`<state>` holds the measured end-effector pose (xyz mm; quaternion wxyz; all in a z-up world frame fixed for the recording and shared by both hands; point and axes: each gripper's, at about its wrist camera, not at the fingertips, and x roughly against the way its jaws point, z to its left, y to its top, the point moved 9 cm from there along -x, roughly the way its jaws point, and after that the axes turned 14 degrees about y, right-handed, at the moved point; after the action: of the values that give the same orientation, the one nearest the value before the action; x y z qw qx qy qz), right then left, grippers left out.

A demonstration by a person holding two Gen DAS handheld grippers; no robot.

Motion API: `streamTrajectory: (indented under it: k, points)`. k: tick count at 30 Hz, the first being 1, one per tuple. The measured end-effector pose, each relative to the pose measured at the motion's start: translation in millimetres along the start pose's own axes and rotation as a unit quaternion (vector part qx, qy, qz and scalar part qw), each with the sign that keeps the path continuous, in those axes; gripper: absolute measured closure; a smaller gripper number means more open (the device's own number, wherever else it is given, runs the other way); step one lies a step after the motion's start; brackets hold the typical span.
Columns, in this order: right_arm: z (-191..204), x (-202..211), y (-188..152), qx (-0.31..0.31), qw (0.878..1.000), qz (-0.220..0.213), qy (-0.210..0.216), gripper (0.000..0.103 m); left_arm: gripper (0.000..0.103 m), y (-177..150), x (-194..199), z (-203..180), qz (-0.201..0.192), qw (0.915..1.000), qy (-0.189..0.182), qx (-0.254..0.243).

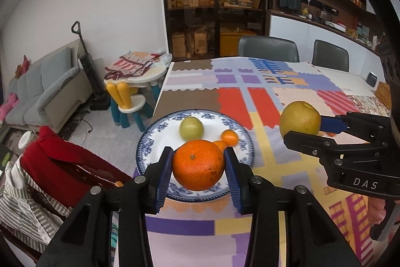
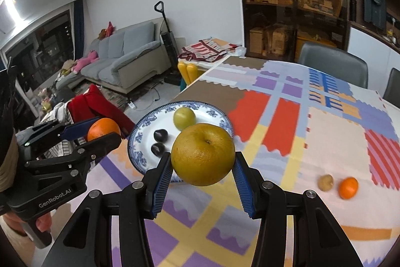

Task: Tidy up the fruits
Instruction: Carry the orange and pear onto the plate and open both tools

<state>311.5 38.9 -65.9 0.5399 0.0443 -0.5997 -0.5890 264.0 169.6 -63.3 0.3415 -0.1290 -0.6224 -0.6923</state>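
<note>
My left gripper (image 1: 198,167) is shut on a large orange (image 1: 198,165) and holds it above the near rim of a blue-and-white plate (image 1: 150,139). The plate holds a small green fruit (image 1: 191,127) and a small mandarin (image 1: 229,137). My right gripper (image 2: 203,168) is shut on a yellow-brown pear (image 2: 203,154), held above the table to the right of the plate (image 2: 140,142). The right wrist view shows two dark plums (image 2: 160,135) and the green fruit (image 2: 184,117) on the plate. The left gripper with its orange (image 2: 103,132) shows at left.
A patchwork cloth (image 2: 325,137) covers the table. A small brown fruit (image 2: 325,182) and a mandarin (image 2: 348,188) lie on it at right. A chair with red cloth (image 1: 62,162) stands by the table's left edge. Grey chairs (image 1: 268,48) stand at the far side.
</note>
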Motion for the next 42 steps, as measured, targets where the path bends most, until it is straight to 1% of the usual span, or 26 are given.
streamTrajectory:
  k: [6, 11, 14, 16, 18, 25, 32, 39, 40, 42]
  points:
    - [-0.8, -30.9, 16.8, 0.001, 1.0, 0.012, 0.005, 0.053, 0.063, 4.1, -31.6, 15.8, 0.015, 0.9999, 0.004, 0.001]
    - [-8.7, -63.0, 29.4, -0.002, 0.999, 0.031, 0.01, 0.053, 0.063, 8.7, -60.3, 23.5, 0.027, 0.9996, 0.002, 0.0]
    - [-13.6, -81.2, 35.9, -0.001, 0.999, 0.041, 0.011, 0.053, 0.063, 10.2, -77.6, 25.8, 0.037, 0.9993, 0.011, -0.006]
    - [-18.2, -93.1, 38.9, 0.0, 0.999, 0.049, 0.008, 0.053, 0.063, 10.4, -86.8, 26.5, 0.042, 0.9989, 0.019, -0.012]
    - [-21.9, -101.5, 40.5, 0.0, 0.998, 0.055, 0.004, 0.053, 0.063, 10.4, -98.1, 26.7, 0.049, 0.9986, 0.019, -0.013]
    - [-39.9, -134.2, 38.6, -0.027, 0.996, 0.083, 0.006, 0.053, 0.063, 7.6, -132.1, 26.1, 0.076, 0.997, 0.01, -0.009]
    - [-47.1, -151.7, 36.8, -0.03, 0.995, 0.096, 0.004, 0.053, 0.063, -1.2, -156.1, 24.1, 0.103, 0.9947, 0.002, -0.006]
    - [-49.5, -161.6, 35.1, -0.032, 0.994, 0.108, 0.007, 0.053, 0.062, -5.7, -164.6, 20.4, 0.122, 0.9925, -0.011, -0.005]
    - [-50.1, -162.3, 35.1, -0.034, 0.994, 0.108, 0.008, 0.053, 0.061, -6.5, -164.4, 19.9, 0.123, 0.9923, -0.011, -0.007]
    - [-50.4, -161.6, 35.7, -0.037, 0.994, 0.105, 0.008, 0.053, 0.052, -5.7, -160.8, 20.8, 0.117, 0.9931, -0.004, -0.009]
